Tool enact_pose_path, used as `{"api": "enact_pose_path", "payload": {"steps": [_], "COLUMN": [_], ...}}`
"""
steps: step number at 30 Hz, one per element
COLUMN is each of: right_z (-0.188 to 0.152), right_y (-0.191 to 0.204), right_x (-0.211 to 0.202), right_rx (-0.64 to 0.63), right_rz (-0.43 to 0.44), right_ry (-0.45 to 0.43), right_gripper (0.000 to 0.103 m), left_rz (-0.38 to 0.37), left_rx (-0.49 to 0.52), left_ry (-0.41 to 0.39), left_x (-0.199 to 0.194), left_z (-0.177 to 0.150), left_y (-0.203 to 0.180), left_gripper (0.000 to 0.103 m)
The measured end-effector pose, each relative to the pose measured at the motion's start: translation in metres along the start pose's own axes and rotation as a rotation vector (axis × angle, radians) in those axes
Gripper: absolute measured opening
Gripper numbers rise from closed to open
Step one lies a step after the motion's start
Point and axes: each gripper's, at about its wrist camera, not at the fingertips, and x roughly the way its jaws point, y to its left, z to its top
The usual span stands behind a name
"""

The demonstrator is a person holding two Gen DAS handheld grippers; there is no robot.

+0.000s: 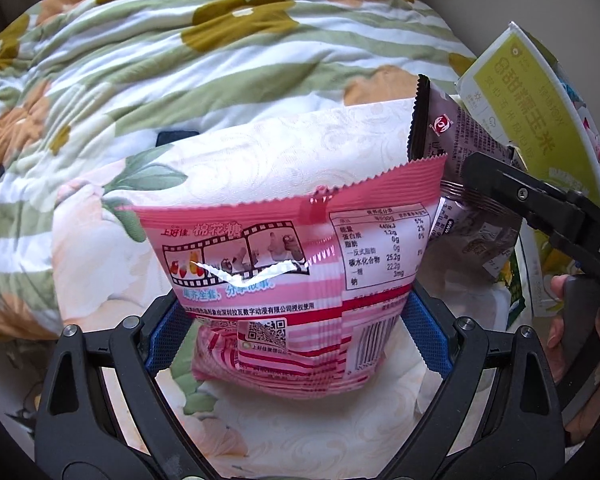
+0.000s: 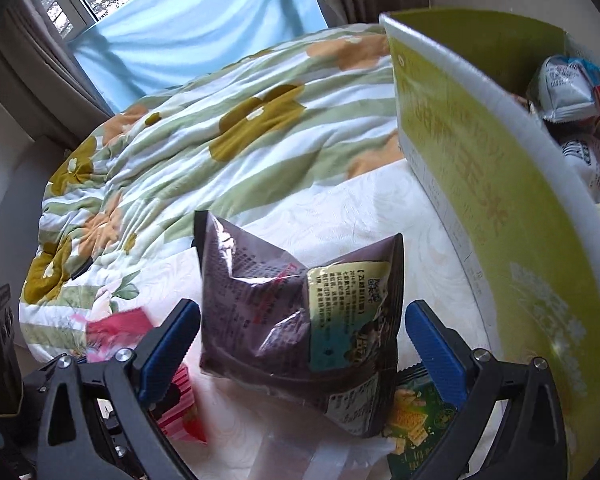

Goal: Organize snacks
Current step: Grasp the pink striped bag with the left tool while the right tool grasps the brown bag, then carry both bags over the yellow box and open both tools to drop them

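My left gripper (image 1: pixel 296 324) is shut on a pink marshmallow bag (image 1: pixel 296 264), its blue pads pressing both sides and holding it upright above the bed. My right gripper (image 2: pixel 302 344) has its jaws spread wide around a dark brown snack bag (image 2: pixel 300 320), and the blue pads stand clear of the bag's sides. The left wrist view shows the same brown bag (image 1: pixel 460 140) with the right gripper's black finger (image 1: pixel 540 204) over it. A green and white cardboard box (image 2: pixel 500 200) with snacks inside stands to the right. The pink bag (image 2: pixel 140 328) shows blurred at lower left.
A floral quilt (image 2: pixel 220 128) covers the far bed. A white patterned sheet (image 2: pixel 360 216) lies under the bags. A green snack pack (image 2: pixel 416 416) lies below the brown bag. Several packs (image 2: pixel 568 88) sit inside the box. A window and blue curtain (image 2: pixel 188 32) are behind.
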Motion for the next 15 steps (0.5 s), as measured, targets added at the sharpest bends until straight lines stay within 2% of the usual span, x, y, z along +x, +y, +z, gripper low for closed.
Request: {"api": "enact_pose_path", "payload": {"steps": [3,4,5,8,11,15], "right_z": [0.003,0.003,0.003,0.004,0.005,0.007], "right_y": [0.0,0.001,0.002,0.002,0.003,0.011], "right_x": [0.004,0.005,0.007,0.013,0.018,0.023], "right_rx": [-0.002,-0.004,-0.005,0.004,0.001,-0.05], "right_rz": [0.03,0.038,0.048,0.084,0.103,0.102], "right_ry": [0.016,0.02,0.026,0.049,0.066,0.076], "right_gripper": [0.102,0.102,0.102,0.102,0.102,0.102], "left_rz": [-0.009,-0.016,-0.026,-0.026,-0.037,-0.016], "left_rx": [-0.003,-0.007,-0.011,0.007,0.001,-0.021], "left_ry": [0.009,0.014,0.023,0.022,0.026,0.018], "left_x": [0.004,0.006,0.007,0.004,0.0,-0.008], "left_z": [0.002,0.001,0.0,-0.001,-0.002,-0.004], "left_y": [0.003,0.004,0.005,0.008,0.016,0.029], "left_gripper": [0.092,0.088,0.078,0.067,0.064,0.064]}}
